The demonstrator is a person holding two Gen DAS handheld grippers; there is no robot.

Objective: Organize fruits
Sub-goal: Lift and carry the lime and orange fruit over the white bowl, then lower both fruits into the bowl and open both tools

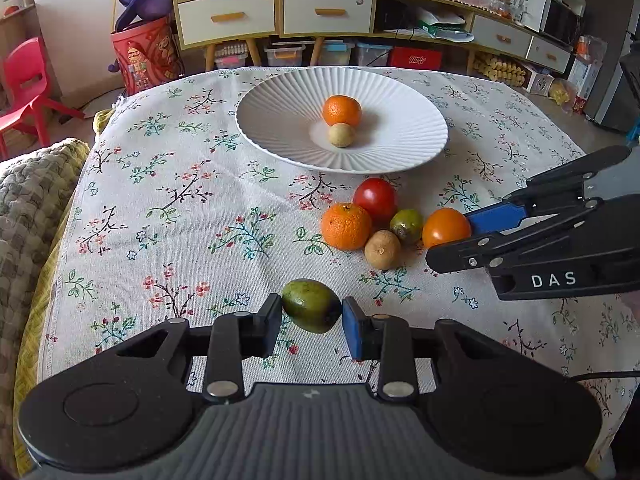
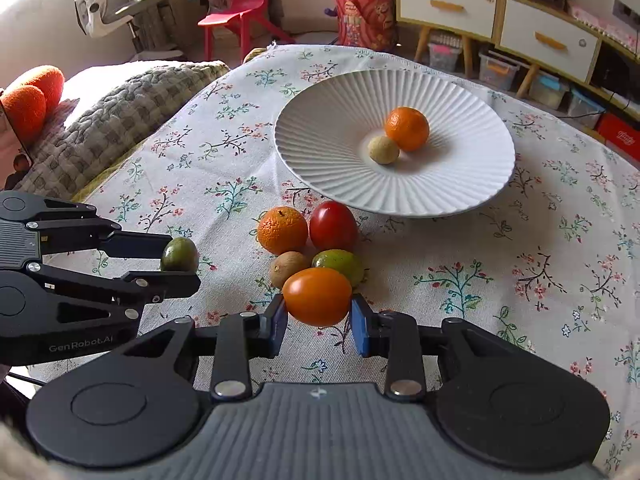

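My left gripper [image 1: 312, 318] is shut on a green fruit [image 1: 311, 305], near the table's front; it also shows in the right wrist view [image 2: 180, 255]. My right gripper [image 2: 319, 318] is shut on a smooth orange fruit [image 2: 317, 296], seen from the side in the left wrist view [image 1: 446, 227]. A white ribbed plate [image 1: 280, 96] at the far middle holds a mandarin [image 1: 341, 111] and a small tan fruit [image 1: 341, 135]. On the cloth lie another mandarin [image 1: 346, 226], a red fruit [image 1: 375, 199], a green-red fruit [image 1: 406, 226] and a tan fruit [image 1: 382, 249].
The table carries a floral cloth [image 1: 180, 200]. A quilted blanket [image 1: 32, 200] lies off the left edge. Behind stand a drawer cabinet [image 1: 280, 12], a red bucket [image 1: 144, 56] and a red chair [image 1: 24, 84].
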